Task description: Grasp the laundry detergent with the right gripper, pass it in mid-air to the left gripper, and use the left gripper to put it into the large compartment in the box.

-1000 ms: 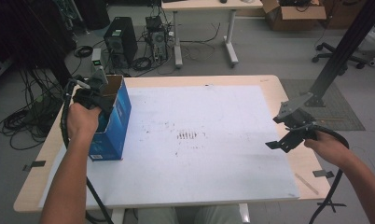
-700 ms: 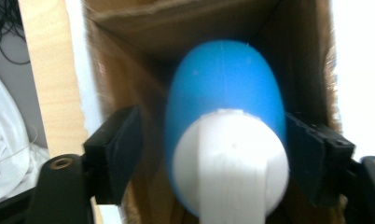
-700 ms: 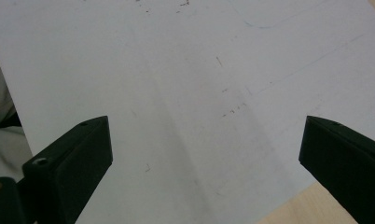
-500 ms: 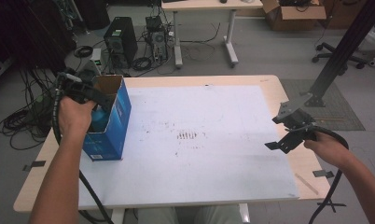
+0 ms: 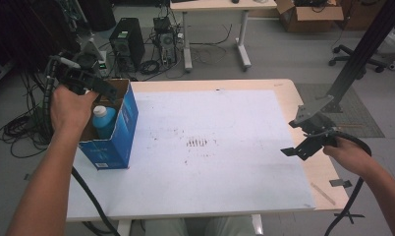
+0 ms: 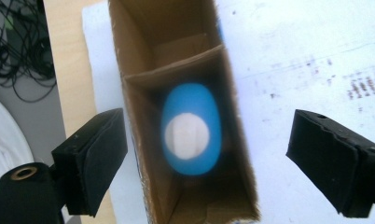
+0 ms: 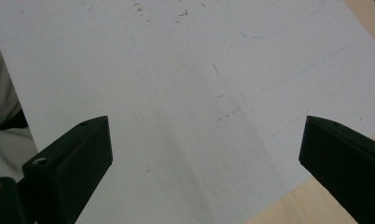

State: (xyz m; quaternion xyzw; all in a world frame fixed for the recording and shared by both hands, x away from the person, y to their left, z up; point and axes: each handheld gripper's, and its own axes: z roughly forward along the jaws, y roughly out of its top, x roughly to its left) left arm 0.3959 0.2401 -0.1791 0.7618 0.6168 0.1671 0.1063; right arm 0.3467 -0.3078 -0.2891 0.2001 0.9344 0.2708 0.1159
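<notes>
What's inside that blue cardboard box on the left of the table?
A blue bottle with a white cap stands upright in the blue box, in one compartment beside a cardboard divider. The compartment beyond the divider looks empty. The bottle's lower part and the box floor under it are hidden.

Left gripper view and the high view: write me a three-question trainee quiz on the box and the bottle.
1. True or false: the blue bottle lies on its side on the white sheet.
2. Which part of the box holds the bottle: A) the compartment nearer the person, B) the compartment past the cardboard divider?
3. How do the jaws of the left gripper stand relative to the bottle?

Key
1. False: it stands upright inside the box, white cap up.
2. A.
3. Open and apart from it, above the box; they have just been opening, with nothing pressed between the pads.
</notes>
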